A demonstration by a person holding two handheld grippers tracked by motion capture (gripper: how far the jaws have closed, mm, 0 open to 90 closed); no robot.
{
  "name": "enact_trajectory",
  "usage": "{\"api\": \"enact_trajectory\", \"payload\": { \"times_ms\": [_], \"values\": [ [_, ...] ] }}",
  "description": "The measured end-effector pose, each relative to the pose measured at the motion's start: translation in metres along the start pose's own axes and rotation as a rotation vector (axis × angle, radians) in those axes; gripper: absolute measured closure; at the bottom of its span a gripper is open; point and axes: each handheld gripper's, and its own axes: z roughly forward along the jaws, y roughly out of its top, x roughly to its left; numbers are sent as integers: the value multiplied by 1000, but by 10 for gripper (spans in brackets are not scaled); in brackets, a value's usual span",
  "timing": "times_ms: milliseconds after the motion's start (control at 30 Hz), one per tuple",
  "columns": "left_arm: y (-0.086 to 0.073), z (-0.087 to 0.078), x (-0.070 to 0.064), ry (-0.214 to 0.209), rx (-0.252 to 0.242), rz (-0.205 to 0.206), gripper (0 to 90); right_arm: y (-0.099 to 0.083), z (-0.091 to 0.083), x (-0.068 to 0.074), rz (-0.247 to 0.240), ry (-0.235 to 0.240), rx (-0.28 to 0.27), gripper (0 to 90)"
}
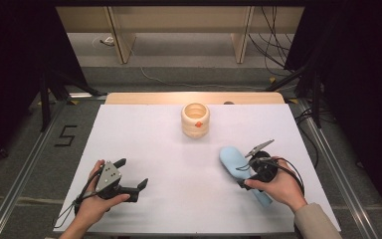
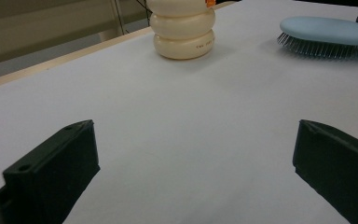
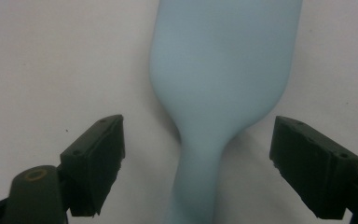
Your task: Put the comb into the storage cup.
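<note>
At the near edge of the white counter (image 1: 144,129): two claws, both with jaws apart.
The right claw (image 3: 196,163) is poised over the handle of a pale blue hairbrush (image 1: 231,158), its long axis running between the jaws; the left claw (image 1: 129,181) is empty, well apart. Farther off, a cream ringed pot (image 1: 195,120) is seen.

The brush (image 3: 219,79) looks like smooth, matt pale-blue plastic, with fine metal-looking bristles. The ringed pot (image 2: 183,28) at top centre is glossy cream plastic. The table (image 1: 144,144) is matt white, with a wood-look far edge.
</note>
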Motion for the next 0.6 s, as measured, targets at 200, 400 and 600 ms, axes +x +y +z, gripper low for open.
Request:
{"api": "enact_trajectory", "payload": {
  "times_ms": [200, 400, 600],
  "values": [
    [0, 0, 0, -1, 0, -1, 0, 7, 10, 0, 29, -12, 115, 230],
    [0, 0, 0, -2, 0, -2, 0, 13, 19, 1, 38, -15, 194, 281],
    [0, 0, 0, -3, 0, -2, 0, 17, 22, 2, 46, -37, 239, 348]
  ]
}}
